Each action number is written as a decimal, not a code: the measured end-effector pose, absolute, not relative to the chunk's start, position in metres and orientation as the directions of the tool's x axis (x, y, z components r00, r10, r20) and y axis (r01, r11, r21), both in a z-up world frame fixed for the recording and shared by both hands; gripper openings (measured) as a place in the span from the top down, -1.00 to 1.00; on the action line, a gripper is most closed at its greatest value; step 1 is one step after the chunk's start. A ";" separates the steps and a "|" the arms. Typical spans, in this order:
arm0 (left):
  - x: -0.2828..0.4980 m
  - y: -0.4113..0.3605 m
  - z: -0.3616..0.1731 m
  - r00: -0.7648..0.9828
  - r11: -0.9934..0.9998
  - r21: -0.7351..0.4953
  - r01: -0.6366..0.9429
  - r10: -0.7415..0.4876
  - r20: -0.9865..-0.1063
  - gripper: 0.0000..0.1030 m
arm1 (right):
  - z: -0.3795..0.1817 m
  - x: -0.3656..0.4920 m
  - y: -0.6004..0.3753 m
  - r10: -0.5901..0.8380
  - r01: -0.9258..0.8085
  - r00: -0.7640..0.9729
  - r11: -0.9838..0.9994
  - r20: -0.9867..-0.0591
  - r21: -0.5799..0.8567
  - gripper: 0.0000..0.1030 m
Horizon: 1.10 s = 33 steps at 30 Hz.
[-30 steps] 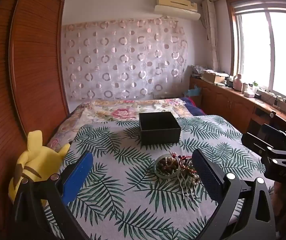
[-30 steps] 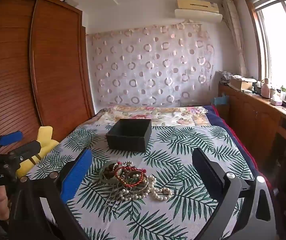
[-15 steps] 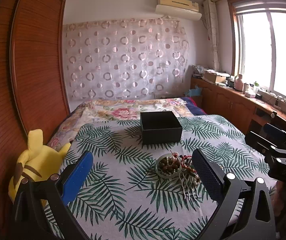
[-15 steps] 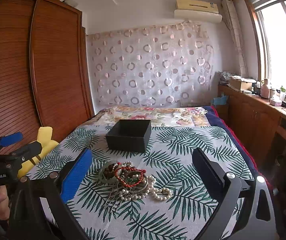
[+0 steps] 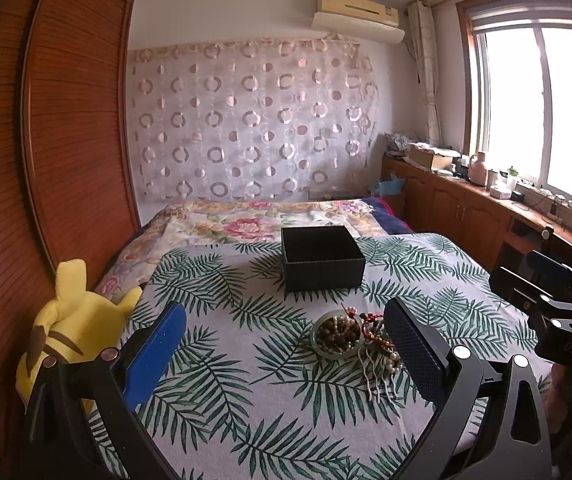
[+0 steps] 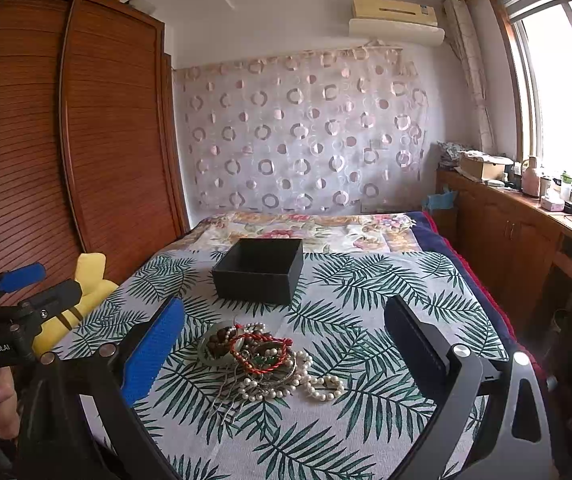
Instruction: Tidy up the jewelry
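Note:
A pile of jewelry [image 6: 263, 360] lies on the palm-leaf cloth: a pale green bangle ringing brown beads, a red cord bracelet, a pearl strand [image 6: 318, 382] and silver chains. It also shows in the left wrist view [image 5: 350, 338]. An open black box [image 6: 259, 270] stands behind the pile, also seen in the left wrist view [image 5: 322, 264]. My left gripper [image 5: 283, 346] is open and empty, above the cloth, left of the pile. My right gripper [image 6: 283, 346] is open and empty, hovering over the near side of the pile.
A yellow plush toy [image 5: 65, 332] sits at the cloth's left edge by the wooden wardrobe [image 5: 45, 160]. A floral bedspread [image 5: 253, 224] lies behind the box. A wooden cabinet [image 6: 526, 224] with clutter runs under the window on the right.
Both grippers have drifted slightly; the pile and box sit a little further right in the left wrist view. Nothing was taken hold of.

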<state>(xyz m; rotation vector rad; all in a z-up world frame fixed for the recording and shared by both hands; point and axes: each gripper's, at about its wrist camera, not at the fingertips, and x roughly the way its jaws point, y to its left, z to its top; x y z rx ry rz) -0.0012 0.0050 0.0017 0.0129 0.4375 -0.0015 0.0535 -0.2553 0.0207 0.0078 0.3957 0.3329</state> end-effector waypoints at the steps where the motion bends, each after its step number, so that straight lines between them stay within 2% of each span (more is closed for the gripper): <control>1: -0.001 0.005 0.002 0.906 1.000 0.011 0.005 0.000 -0.423 -0.85 | 0.022 0.054 -0.254 0.320 -0.317 0.869 0.946 -0.377 0.071 -0.95; 33: -0.003 0.007 0.003 0.908 1.000 0.011 0.004 0.001 -0.419 -0.85 | 0.023 0.053 -0.255 0.322 -0.319 0.868 0.945 -0.377 0.073 -0.95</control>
